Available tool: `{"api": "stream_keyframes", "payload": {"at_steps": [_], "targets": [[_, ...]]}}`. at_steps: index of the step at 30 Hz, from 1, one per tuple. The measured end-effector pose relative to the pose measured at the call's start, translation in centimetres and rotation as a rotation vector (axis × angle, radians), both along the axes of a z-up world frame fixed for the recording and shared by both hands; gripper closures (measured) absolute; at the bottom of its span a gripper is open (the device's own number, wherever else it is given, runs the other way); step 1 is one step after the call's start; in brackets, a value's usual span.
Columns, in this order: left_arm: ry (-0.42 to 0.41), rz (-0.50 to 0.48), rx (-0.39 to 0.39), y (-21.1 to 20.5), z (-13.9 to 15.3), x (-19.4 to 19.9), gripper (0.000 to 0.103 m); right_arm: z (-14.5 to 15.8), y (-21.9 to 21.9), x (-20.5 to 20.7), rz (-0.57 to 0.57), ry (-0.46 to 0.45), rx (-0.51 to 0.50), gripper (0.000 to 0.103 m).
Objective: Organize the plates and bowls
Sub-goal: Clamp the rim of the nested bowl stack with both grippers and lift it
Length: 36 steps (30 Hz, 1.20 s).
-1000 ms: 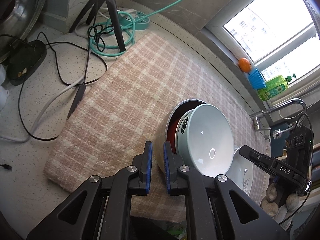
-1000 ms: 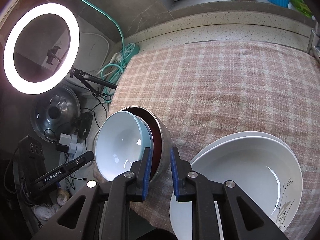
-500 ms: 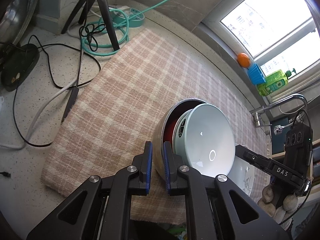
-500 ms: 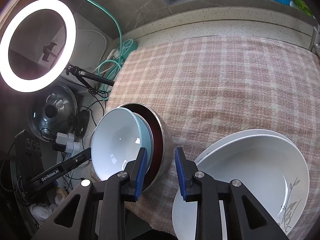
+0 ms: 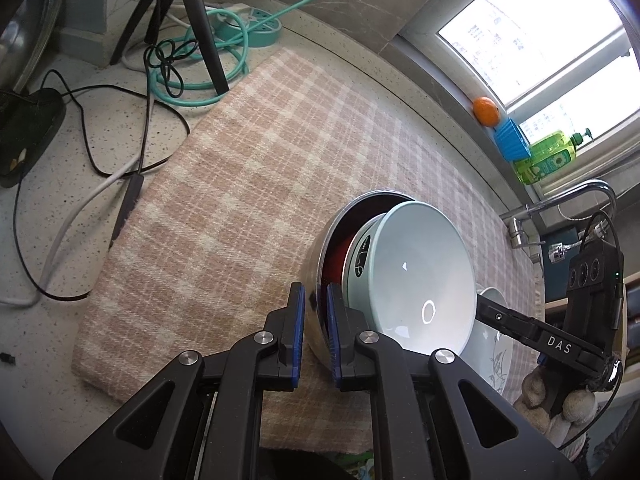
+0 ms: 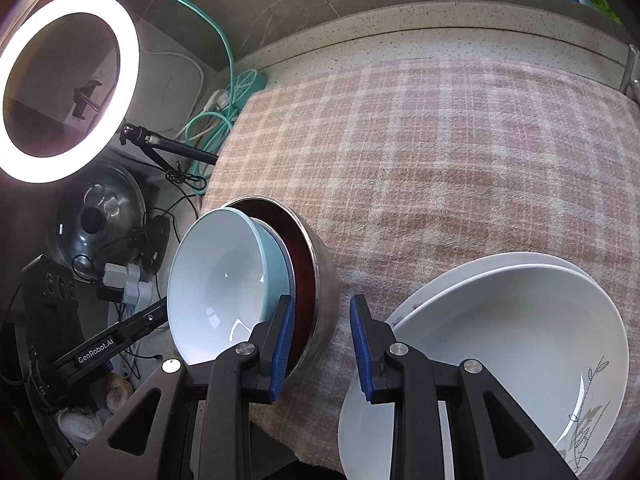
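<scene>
A steel bowl with a dark red inside (image 5: 324, 240) (image 6: 324, 276) stands tilted on the checked cloth, with a pale blue bowl (image 5: 420, 280) (image 6: 216, 280) nested in it. My left gripper (image 5: 315, 332) is shut on the steel bowl's rim, one finger inside, one outside. My right gripper (image 6: 322, 344) is open, its jaws astride the steel bowl's rim without pressing it. A white bowl with a leaf pattern (image 6: 520, 344) (image 5: 496, 344) sits on a white plate (image 6: 404, 308) to the right of it.
The pink checked cloth (image 5: 260, 168) (image 6: 440, 140) covers the counter. Cables and a tripod leg (image 5: 204, 40) lie at the cloth's far left. A lit ring light (image 6: 60, 92) and a pot lid (image 6: 96, 216) stand beyond. A tap (image 5: 560, 204), an orange (image 5: 486, 110) and bottles are by the window.
My right gripper has opened and let go of the steel bowl's rim. My left gripper stays shut on the rim, and the bowls have hardly moved.
</scene>
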<state>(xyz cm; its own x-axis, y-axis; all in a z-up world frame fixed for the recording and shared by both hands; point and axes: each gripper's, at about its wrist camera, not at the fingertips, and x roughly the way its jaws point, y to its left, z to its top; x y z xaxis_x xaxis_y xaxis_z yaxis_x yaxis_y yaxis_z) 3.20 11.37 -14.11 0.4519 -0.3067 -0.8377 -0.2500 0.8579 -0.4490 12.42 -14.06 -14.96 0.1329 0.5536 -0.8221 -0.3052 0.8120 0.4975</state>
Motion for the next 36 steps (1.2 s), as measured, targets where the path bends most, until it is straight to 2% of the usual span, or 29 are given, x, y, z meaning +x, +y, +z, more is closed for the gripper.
{"api": "stream_keyframes", "payload": {"at_steps": [13,36], "targets": [[0.016,-0.015,0.006,0.06,-0.65,0.74,0.094,-0.14,0.42,0.1,0.009,-0.004,0.004,0.089],[0.008,-0.043,0.057,-0.43,-0.27,0.52,0.094,0.13,0.75,-0.64,-0.008,-0.005,-0.01,0.092]]}}
